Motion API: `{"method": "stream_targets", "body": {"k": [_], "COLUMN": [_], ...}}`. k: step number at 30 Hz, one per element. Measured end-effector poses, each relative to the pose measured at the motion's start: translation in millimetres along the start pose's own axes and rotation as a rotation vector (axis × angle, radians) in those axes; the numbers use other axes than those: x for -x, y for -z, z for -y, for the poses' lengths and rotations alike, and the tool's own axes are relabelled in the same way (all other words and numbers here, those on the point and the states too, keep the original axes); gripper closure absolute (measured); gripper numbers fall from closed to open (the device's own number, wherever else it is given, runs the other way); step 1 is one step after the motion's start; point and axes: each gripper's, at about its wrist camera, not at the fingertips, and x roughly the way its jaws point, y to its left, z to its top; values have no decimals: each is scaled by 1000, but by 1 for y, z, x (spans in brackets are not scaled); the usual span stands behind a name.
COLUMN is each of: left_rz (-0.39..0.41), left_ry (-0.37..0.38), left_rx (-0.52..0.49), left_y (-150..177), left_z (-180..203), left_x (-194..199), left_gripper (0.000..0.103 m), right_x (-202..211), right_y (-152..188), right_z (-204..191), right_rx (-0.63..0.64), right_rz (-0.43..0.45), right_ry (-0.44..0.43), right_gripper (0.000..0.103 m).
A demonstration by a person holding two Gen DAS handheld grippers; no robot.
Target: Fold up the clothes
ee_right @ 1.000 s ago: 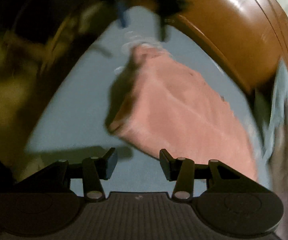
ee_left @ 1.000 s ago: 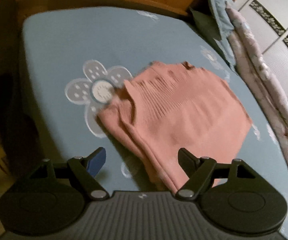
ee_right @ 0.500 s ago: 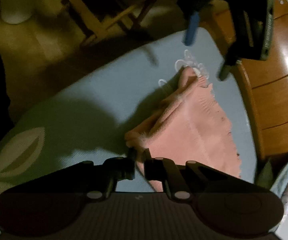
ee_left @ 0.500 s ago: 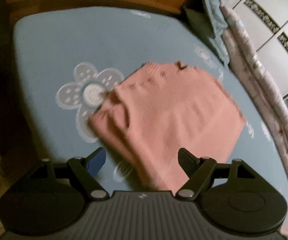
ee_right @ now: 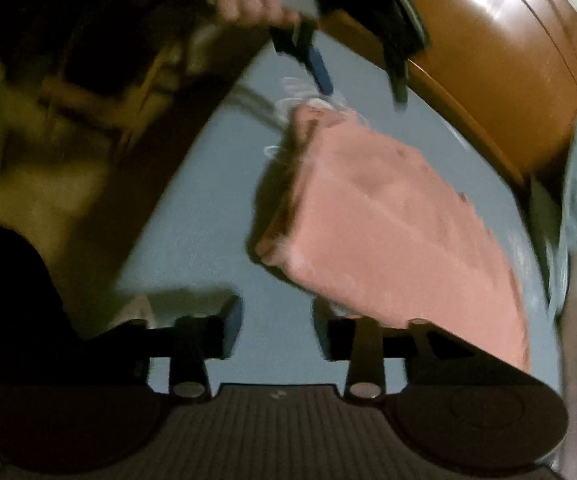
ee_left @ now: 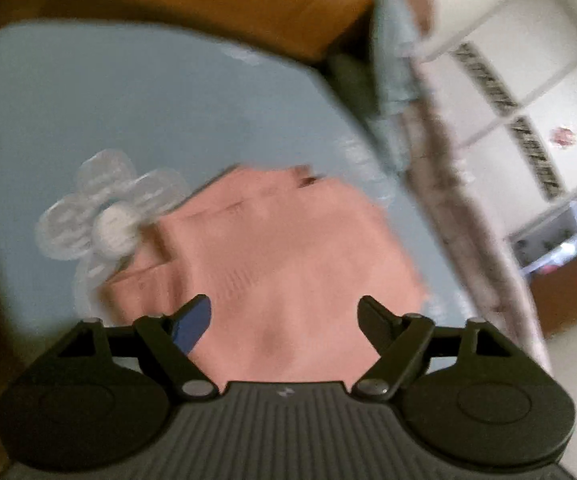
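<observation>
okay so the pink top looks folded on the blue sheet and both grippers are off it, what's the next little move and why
Probably lift both grippers clear. The pink top lies folded on the blue sheet, the left gripper hangs above it with jaws opening and nothing gripped, and the right gripper is opening over bare sheet beside its corner.

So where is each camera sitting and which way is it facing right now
Left wrist: rides the left claw, looking down over the pink garment on the blue sheet; its opening jaws show.
Right wrist: rides the right claw, jaws opening over bare sheet, facing the left claw and the hand.
Shared: garment, sheet, wooden headboard.
</observation>
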Motion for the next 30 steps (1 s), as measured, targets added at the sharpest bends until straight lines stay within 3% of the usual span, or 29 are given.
{"method": "stream_targets", "body": {"k": [2,4,6,10,13,16,20,23,26,30], "left_rz": [-15,-55,-88,-200,-186,-162,-256,-313,-353,-330], "left_ry": [33,-4,-71,-237,-222,-96,35,27,-49,-33], "left_rx": [-72,-137,-172,-147,-168,-238,-314,-319,-273,-291], "left_y": [-1,5,11,19,23,37,68,85,98,105], "left_z": [19,28,23,-7,2,30,62,64,45,41], "left_x": [-8,-28,-48,-75,-59,-41,-44,-60,-68,-56], "left_gripper": [15,15,15,18,18,16,16,16,17,17], "right_x": [6,6,10,24,26,27,23,24,23,23], "right_y": [4,5,6,12,16,24,26,31,38,41], "right_z": [7,13,18,23,29,37,46,52,56,60], "right_rx": [-103,-166,-200,-249,-276,-338,-454,-546,-598,-614], "right_rz": [3,-8,-16,-21,-45,-70,-64,-60,-55,-52], "right_ry": [-13,5,31,53,77,94,88,48,32,37], "right_gripper": [58,58,58,57,57,57,57,54,50,50]}}
